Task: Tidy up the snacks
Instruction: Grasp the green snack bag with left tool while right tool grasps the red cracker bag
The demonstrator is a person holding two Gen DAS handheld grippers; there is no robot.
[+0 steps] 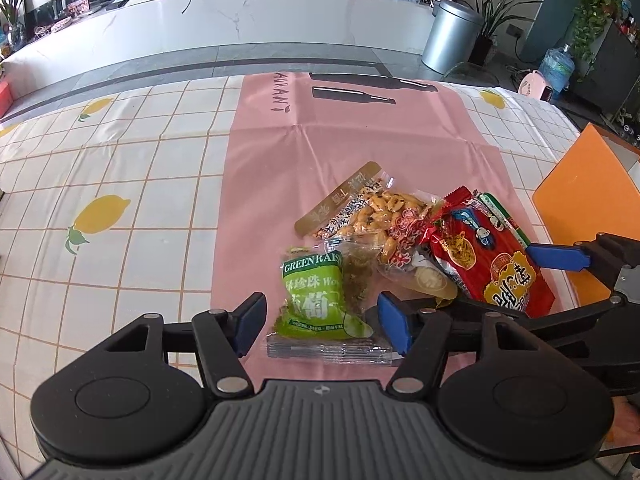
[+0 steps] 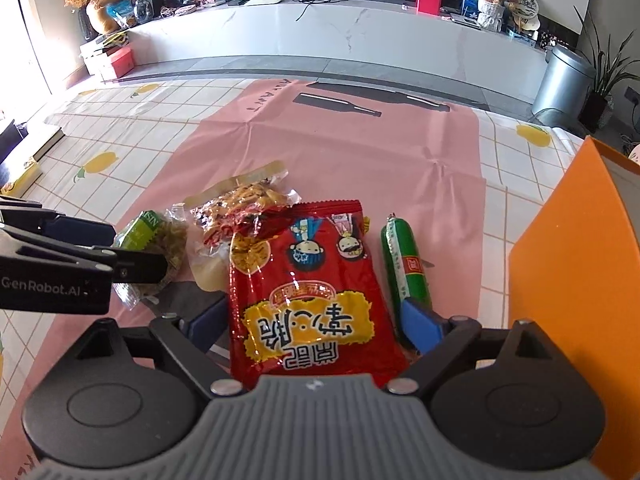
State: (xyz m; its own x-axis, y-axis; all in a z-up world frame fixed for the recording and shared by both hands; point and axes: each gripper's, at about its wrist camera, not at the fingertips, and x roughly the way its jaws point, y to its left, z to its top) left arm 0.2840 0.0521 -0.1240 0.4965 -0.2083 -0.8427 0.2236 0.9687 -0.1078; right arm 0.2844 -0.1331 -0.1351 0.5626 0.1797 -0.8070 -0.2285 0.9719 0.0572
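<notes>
A pile of snacks lies on a pink mat (image 1: 360,140). My left gripper (image 1: 322,322) is open, its blue pads on either side of a green raisin packet (image 1: 316,300), close but apart from it. My right gripper (image 2: 316,322) is open around the near end of a red noodle-snack packet (image 2: 308,280), which also shows in the left wrist view (image 1: 488,256). A clear bag of peanuts (image 1: 380,216) and a pale round snack (image 2: 210,272) lie between the two packets. A green sausage (image 2: 404,256) lies right of the red packet, beside my right finger.
An orange box (image 2: 572,280) stands at the right, close to my right gripper; it also shows in the left wrist view (image 1: 588,208). The lemon-print checked tablecloth (image 1: 120,184) spreads left and far. A white counter and a metal bin (image 1: 452,36) stand beyond the table.
</notes>
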